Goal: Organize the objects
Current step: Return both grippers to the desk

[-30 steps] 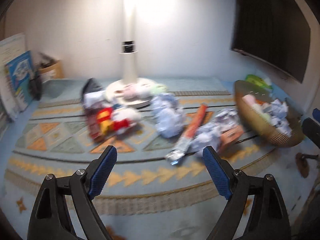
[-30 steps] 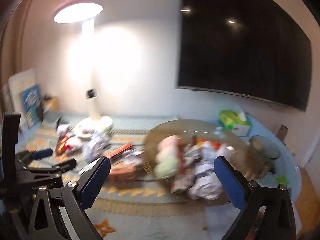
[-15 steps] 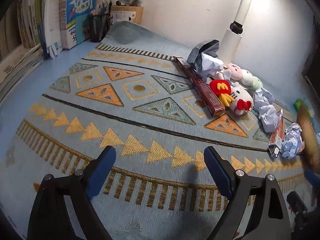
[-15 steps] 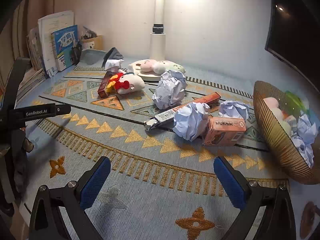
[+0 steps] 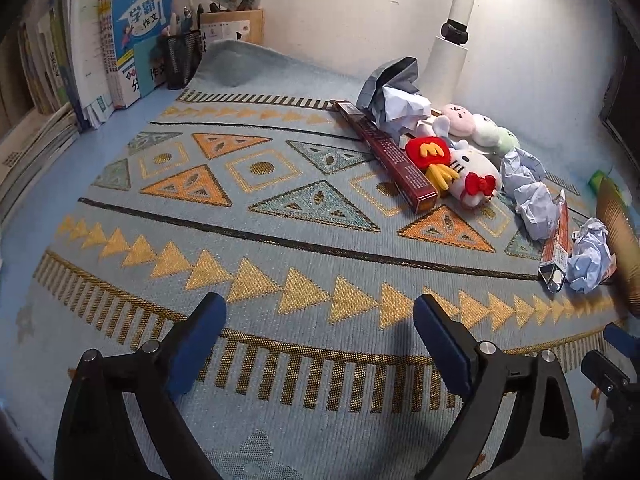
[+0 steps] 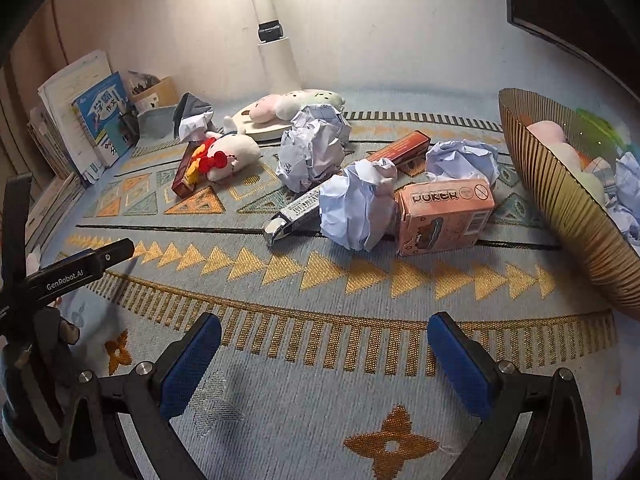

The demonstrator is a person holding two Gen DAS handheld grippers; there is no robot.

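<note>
Loose things lie across a patterned blue mat (image 6: 320,360): a pink poker box (image 6: 444,216), several crumpled paper balls (image 6: 356,208), a long orange box (image 6: 344,188), a dark red box (image 5: 388,152) and a white cat plush (image 5: 464,168). My left gripper (image 5: 320,332) hangs over bare mat, its jaws opening with nothing between them. My right gripper (image 6: 324,352) stands open and empty, short of the paper ball and the poker box. The left gripper's body (image 6: 60,276) shows at the left edge of the right wrist view.
A gold ribbed bowl (image 6: 568,216) with plush toys and paper sits at the right. A white lamp base (image 6: 272,128) holds pastel plush at the back. Books (image 5: 132,40) and a mesh pen cup (image 5: 180,56) line the far left wall.
Both grippers swung down from the wall and lamp towards the mat, then nearly stopped. The left view turned leftwards onto the books. The left jaws spread slightly wider.
</note>
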